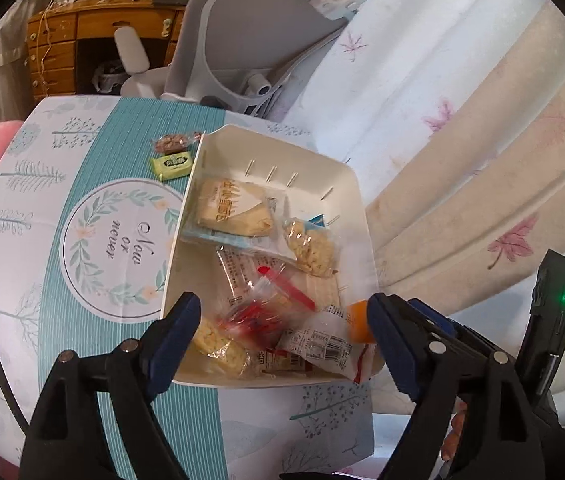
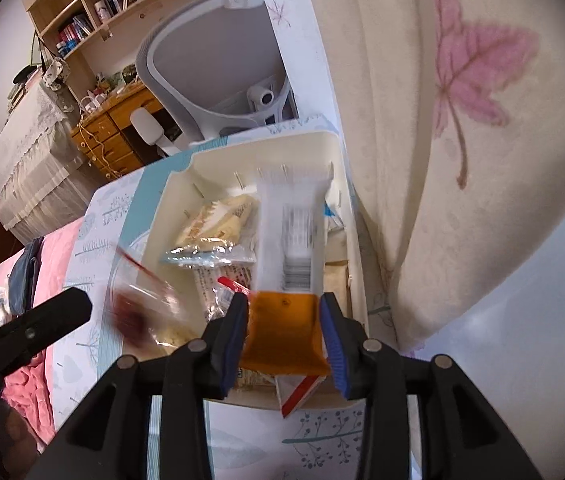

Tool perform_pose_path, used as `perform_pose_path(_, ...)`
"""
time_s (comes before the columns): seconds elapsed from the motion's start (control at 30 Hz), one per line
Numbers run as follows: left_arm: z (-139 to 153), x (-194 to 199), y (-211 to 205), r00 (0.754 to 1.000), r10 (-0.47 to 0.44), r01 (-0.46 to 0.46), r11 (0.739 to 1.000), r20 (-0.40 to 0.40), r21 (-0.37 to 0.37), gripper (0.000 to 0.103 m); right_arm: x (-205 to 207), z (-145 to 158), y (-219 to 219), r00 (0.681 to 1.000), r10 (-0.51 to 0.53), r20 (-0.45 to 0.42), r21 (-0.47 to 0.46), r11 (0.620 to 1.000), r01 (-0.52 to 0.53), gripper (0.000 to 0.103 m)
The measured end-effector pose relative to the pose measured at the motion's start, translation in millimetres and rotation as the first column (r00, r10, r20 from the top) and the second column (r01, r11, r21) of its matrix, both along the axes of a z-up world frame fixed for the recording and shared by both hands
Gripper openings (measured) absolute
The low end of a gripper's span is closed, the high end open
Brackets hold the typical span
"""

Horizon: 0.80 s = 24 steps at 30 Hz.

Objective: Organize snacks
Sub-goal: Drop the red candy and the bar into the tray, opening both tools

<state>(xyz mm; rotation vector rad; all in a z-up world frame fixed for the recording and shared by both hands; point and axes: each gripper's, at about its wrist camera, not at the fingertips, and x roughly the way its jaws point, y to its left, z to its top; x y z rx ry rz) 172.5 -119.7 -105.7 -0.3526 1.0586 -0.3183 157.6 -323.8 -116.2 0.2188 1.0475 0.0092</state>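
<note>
Item 1, white bin [image 1: 346, 184]: it is sitting on the teal-and-white patterned cloth [image 1: 82, 184], at the cloth's right side, close against the cream bedding with pink leaves [image 1: 482, 200]. The bin is holding most of the snacks.

Item 2, right gripper [image 2: 284, 320]: you are clenching its blue-padded fingers [image 2: 234, 336] on the orange end of a white-and-orange packet [image 2: 290, 240]. The packet is pointing away from you over the bin's interior; its far part is blurred. In the left wrist view only the orange end [image 1: 358, 320] is showing beside the gripper.

Item 3, left gripper [image 1: 282, 336]: you are holding it released, jaws wide apart, over the near end of the bin. Nothing is sitting between its fingers [image 1: 174, 328]. In the right wrist view one black arm of it [image 2: 30, 332] is showing at the left.

Item 4, contents of the bin: a cream sandwich-style packet [image 1: 234, 210] is lying toward the far end, a clear bag of yellow puffed pieces [image 1: 310, 246] to its right, a clear bag with red contents [image 1: 254, 316] nearer you, and a yellow corn-like bar [image 1: 220, 346] at the near left corner.

Item 5, outside the bin: a green wrapped sweet [image 1: 173, 163] and a brown nut snack [image 1: 170, 143] are lying on the cloth, just beside the bin's far left wall.

Item 6, background: a grey office chair [image 1: 250, 40] and a wooden desk [image 1: 62, 40] are standing beyond the cloth.
</note>
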Motion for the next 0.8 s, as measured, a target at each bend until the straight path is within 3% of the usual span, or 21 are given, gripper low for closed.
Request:
perform_pose_path(0.1, -4.8, 1.2, 0.2, 1.000, 0.010, -0.010, 1.000, -0.024, 0.008, 0.084, 0.9, -3.4, -4.2, 1.000, -0.010, -0.007, 0.010, 1.000, 0.011, 0.046)
perform_pose_path(0.37, -10.6, -3.1, 11.7, 0.998, 0.028, -0.027, 0.999, -0.055, 0.030, 0.085, 0.9, -9.4, 3.4, 1.000, -0.001, -0.023, 0.028, 1.000, 0.001, 0.047)
perform_pose_path(0.8, -25.9, -21.1, 78.1, 0.990, 0.070, -0.061, 0.996, -0.125, 0.072, 0.086, -3.2, -19.5, 59.9, 0.997, 0.020, -0.068, 0.041, 0.999, -0.017, 0.056)
